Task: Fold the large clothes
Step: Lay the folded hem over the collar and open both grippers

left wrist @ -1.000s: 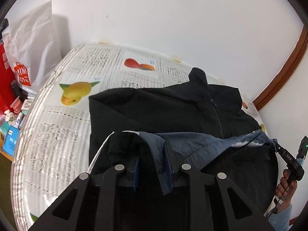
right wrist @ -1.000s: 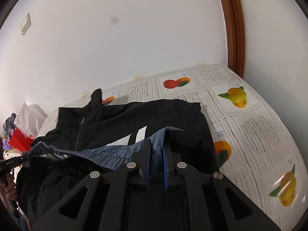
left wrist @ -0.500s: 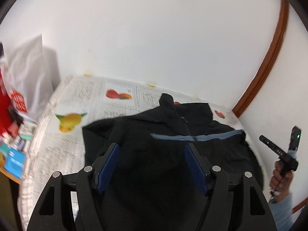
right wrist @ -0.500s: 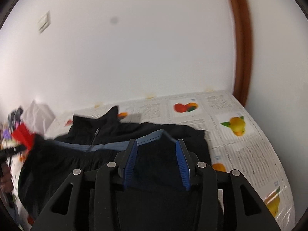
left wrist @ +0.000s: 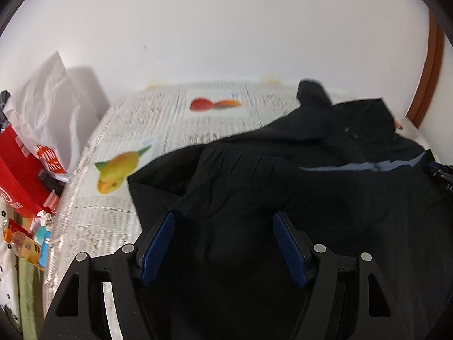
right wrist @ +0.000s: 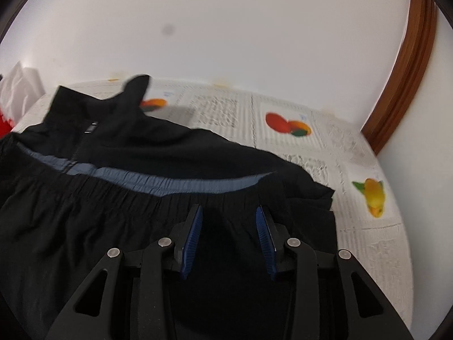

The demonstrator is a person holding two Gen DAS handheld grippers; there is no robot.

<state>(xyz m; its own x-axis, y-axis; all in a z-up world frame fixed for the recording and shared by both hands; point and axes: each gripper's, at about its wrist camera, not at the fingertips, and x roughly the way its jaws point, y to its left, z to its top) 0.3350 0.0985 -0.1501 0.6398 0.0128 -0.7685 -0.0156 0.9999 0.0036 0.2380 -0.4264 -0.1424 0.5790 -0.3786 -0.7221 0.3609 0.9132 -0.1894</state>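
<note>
Left gripper [left wrist: 223,243]: standing wide, gripping nothing, over the black jacket [left wrist: 283,187] at lower centre.
Right gripper [right wrist: 229,238]: jaws closing, pads touching no cloth.
Advice: smoothing the folded hem [right wrist: 175,182] flat before regripping.

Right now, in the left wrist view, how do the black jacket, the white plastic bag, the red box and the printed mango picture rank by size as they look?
1. Black zip-up jacket, by far.
2. White crinkled plastic bag.
3. Red cardboard box; partly cut off at the edge, so unsure against the bag.
4. Yellow mango picture on the table cover.
</note>
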